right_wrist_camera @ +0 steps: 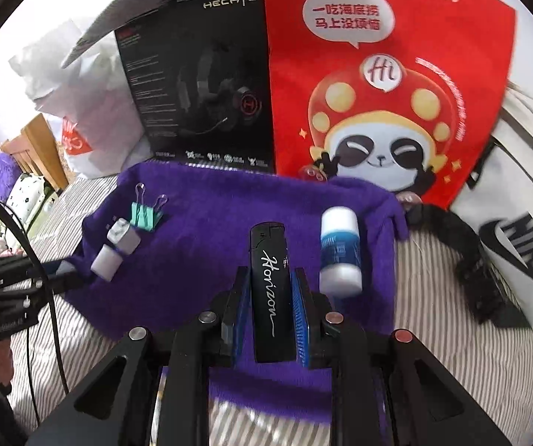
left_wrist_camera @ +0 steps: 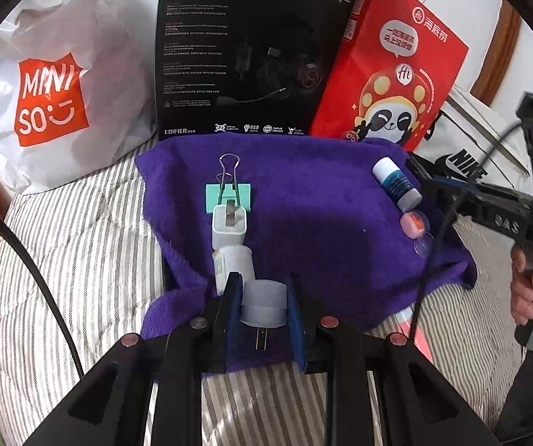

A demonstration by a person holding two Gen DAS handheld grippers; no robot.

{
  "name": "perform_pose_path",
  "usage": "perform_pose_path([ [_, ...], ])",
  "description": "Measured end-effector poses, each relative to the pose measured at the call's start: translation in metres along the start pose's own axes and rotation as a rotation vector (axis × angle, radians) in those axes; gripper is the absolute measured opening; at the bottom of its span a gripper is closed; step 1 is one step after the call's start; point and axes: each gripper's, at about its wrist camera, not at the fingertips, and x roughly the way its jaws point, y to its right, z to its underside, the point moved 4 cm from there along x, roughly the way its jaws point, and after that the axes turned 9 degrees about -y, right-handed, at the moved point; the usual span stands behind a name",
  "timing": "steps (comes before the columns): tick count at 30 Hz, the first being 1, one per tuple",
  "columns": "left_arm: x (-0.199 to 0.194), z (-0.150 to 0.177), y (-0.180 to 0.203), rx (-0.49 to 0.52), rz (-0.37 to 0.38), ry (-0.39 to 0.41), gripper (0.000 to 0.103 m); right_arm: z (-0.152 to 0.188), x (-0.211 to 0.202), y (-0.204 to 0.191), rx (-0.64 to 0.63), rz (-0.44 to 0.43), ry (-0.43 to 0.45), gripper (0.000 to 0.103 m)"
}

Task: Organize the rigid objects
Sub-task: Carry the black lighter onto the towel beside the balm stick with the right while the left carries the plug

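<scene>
The left gripper (left_wrist_camera: pixel 262 306) is clamping a pale grey plastic plug adapter (left_wrist_camera: pixel 264 303) at the lower centre of the left wrist view, its metal prongs pointing toward the camera, while the right gripper (right_wrist_camera: pixel 270 297) is gripping a slim black lighter with white script lettering (right_wrist_camera: pixel 270 282) at the centre of the right wrist view. To place both well, each piece is probably best lowered flat onto the purple fleecy towel (left_wrist_camera: pixel 322 200), in line with the row at its left: the mint-green binder clip (left_wrist_camera: pixel 229 193) and the white charger block (left_wrist_camera: pixel 229 226). A white-and-blue cylindrical bottle (right_wrist_camera: pixel 340 249) is lying near the towel's right edge. The towel is covering a grey-and-white striped bedsheet (left_wrist_camera: pixel 80 245); a white shopping bag (left_wrist_camera: pixel 54 85), a black headset box (left_wrist_camera: pixel 251 55) and a red panda-print bag (left_wrist_camera: pixel 392 70) are standing along the top of the frame.
</scene>
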Motion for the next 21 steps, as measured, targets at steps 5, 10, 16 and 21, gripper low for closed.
perform_pose_path([
  [5,0.005,-0.008,-0.006,-0.011,0.012,0.007,0.023,-0.022,0.022,0.007,0.021,0.0,-0.008,0.022],
  [10,0.009,-0.008,-0.009,-0.019,0.018,0.004,0.023,-0.025,0.043,0.016,0.054,0.021,-0.043,0.022],
  [16,0.007,-0.004,-0.008,-0.026,0.025,0.021,0.023,-0.025,0.061,0.014,0.033,0.039,-0.079,0.022],
  [21,0.005,-0.001,-0.007,-0.017,0.023,0.026,0.023,-0.026,0.066,0.008,0.015,0.035,-0.095,0.022],
])
